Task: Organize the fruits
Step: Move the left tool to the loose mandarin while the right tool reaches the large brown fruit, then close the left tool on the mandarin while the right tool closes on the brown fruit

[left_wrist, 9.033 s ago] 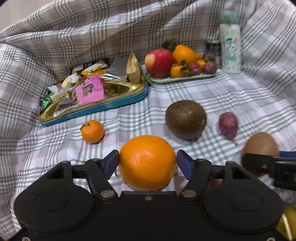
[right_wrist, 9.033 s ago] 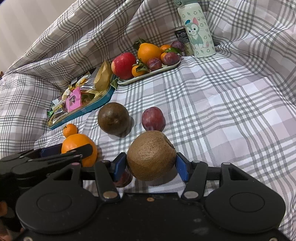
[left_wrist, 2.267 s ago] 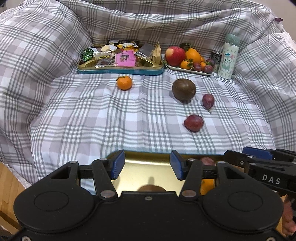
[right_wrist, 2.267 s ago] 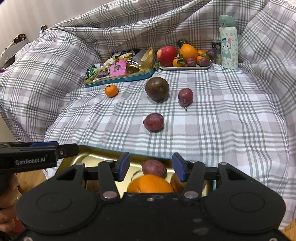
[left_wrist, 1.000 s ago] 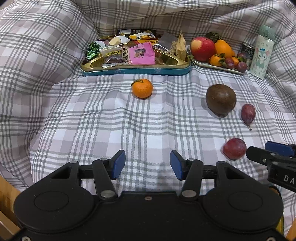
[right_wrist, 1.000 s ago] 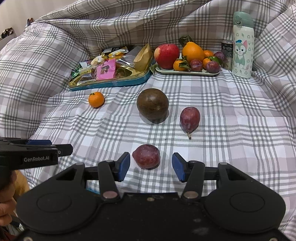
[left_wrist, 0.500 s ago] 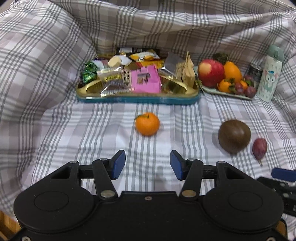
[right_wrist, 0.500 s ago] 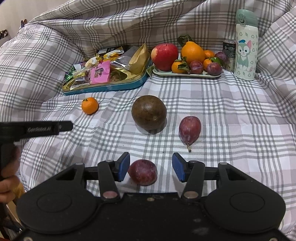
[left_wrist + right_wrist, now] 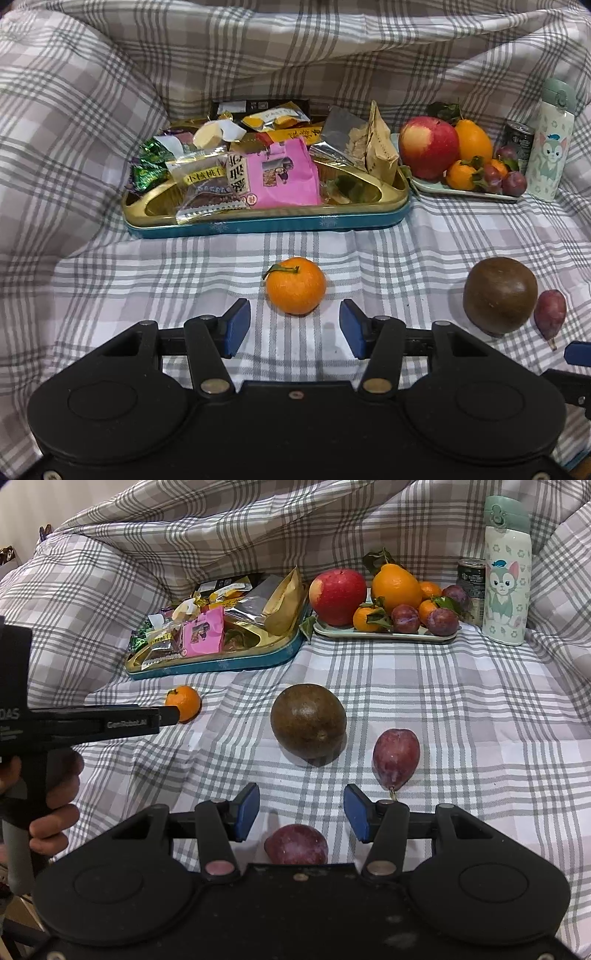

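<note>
A small tangerine (image 9: 296, 290) lies on the checked cloth just ahead of my open left gripper (image 9: 294, 326), centred between its blue pads; it also shows in the right wrist view (image 9: 183, 703). My right gripper (image 9: 301, 818) is open with a round purple plum (image 9: 296, 844) low between its fingers, partly hidden by the gripper body. A dark brown round fruit (image 9: 308, 726) and a pointed plum (image 9: 396, 758) lie ahead of it on the cloth.
A gold and teal tin of snack packets (image 9: 266, 218) stands at the back. Right of it is a plate (image 9: 384, 635) with an apple, oranges and plums. A can (image 9: 471, 581) and a cat-print bottle (image 9: 506, 583) stand far right. Folded cloth rises behind.
Both grippers have moved forward from the near gold tray with the dropped fruits. The left one has closed in on the tangerine. The right one has come over the round plum.
</note>
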A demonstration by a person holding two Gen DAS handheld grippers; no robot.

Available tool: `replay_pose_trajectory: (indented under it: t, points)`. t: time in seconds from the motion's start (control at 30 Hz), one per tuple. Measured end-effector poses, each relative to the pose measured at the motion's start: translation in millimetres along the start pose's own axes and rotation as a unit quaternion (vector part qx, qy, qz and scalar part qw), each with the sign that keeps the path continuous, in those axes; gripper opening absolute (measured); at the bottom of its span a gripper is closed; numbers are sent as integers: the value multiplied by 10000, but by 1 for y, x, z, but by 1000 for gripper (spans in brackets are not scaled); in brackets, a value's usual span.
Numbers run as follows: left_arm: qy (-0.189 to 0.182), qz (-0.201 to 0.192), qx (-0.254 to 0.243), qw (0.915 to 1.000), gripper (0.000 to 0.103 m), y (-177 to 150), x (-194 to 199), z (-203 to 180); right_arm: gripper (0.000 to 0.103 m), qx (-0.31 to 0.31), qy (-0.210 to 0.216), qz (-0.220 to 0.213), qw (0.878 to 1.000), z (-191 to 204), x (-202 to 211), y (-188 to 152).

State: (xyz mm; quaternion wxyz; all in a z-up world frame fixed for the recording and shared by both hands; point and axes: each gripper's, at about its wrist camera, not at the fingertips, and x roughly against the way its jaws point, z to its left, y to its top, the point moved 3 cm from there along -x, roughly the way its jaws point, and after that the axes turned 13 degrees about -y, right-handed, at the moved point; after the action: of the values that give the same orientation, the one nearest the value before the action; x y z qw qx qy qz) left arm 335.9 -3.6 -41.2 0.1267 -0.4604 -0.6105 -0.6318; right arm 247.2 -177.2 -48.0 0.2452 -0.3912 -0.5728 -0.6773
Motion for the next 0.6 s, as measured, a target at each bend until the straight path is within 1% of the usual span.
replay_pose_trajectory:
  t: [0.1, 0.27, 0.43, 0.6]
  points:
    - [-94, 24, 107, 9999, 58, 2, -7, 3, 54, -1, 25, 17, 10000, 1, -4, 2]
    - [-56, 31, 133, 9999, 58, 6, -17, 5, 55, -44, 26, 7, 10000, 0, -9, 7]
    - [-67, -45, 259, 9996, 58, 12, -21, 11, 54, -101, 31, -11, 9999, -3, -13, 11]
    - [-23, -12, 264, 9996, 58, 15, -27, 15, 55, -82, 55, -87, 9999, -1, -14, 16]
